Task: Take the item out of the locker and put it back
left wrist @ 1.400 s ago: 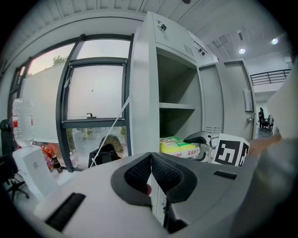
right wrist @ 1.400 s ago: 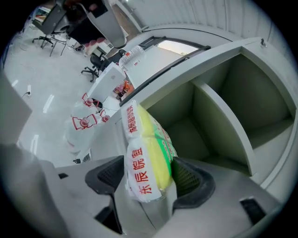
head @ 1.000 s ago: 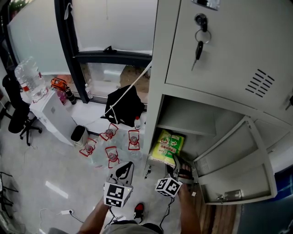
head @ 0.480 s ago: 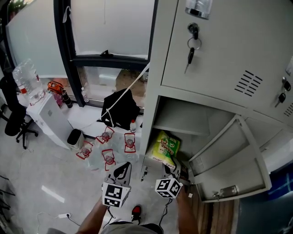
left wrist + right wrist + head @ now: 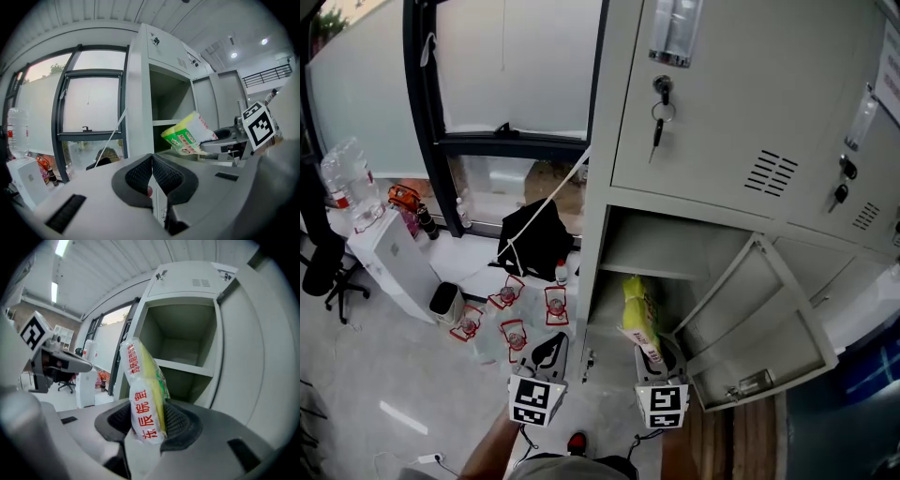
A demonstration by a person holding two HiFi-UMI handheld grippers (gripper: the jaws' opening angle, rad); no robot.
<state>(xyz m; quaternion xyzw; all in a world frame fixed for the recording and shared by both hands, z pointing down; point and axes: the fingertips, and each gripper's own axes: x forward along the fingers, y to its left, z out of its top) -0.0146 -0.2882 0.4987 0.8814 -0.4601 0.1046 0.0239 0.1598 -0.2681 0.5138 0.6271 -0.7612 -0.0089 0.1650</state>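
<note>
Indoors, grey locker (image 5: 703,103) stands beside window (image 5: 511,75) on pale floor (image 5: 384,356).

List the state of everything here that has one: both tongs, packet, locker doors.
right tongs: have just been closing, shut on the packet
left tongs: shut, nothing between them
packet: gripped at one end, upright, in front of the open compartment
lower door: swung open
upper door: closed, key in its lock
</note>
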